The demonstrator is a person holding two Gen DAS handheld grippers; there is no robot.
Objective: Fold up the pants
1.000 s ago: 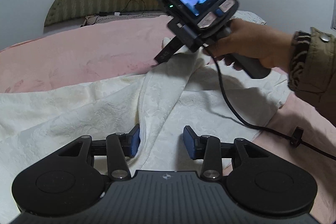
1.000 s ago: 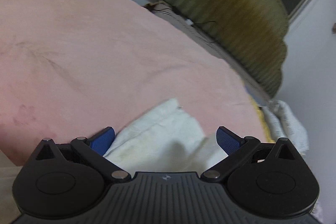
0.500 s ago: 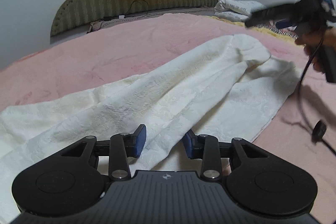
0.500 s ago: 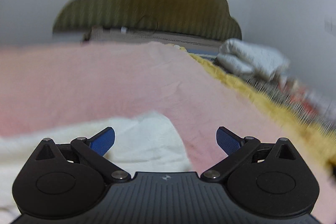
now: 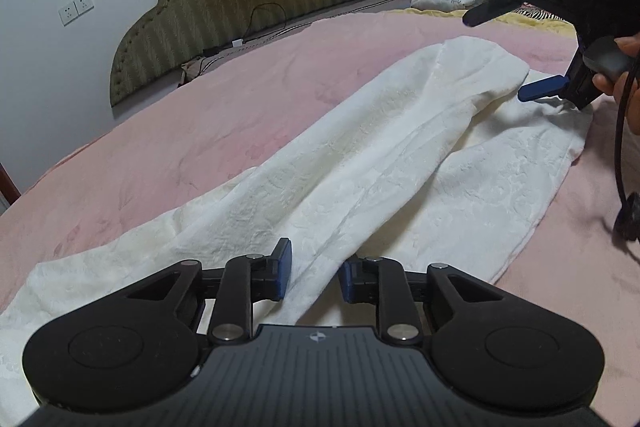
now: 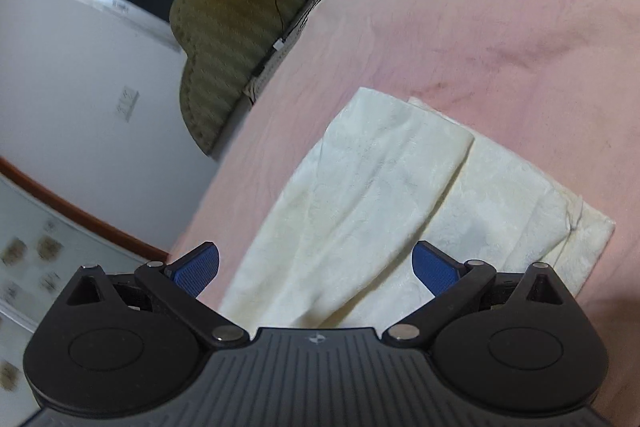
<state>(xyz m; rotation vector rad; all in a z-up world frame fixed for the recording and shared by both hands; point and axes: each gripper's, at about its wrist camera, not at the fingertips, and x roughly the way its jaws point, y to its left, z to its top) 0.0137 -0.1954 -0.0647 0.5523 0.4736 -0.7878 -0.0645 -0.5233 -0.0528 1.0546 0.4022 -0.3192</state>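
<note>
Cream, embossed cotton pants [image 5: 360,163] lie stretched across the pink bedspread [image 5: 224,115], one leg folded over the other.

Their long axis runs from the left gripper [image 5: 314,277] away toward the right gripper [image 5: 532,93] at the far hem end. The left jaws have just been closing, with a ridge of cloth between the blue pads [image 5: 283,267]; the pads are not yet plainly pressing on it. The right gripper [image 6: 316,269] hangs spread wide and empty just above the hems, so each hand is nearest its own end. From the left wrist you see the whole length; only the right wrist shows the two leg ends [image 6: 420,187] lying unevenly, the upper one stopping short and askew.
</note>
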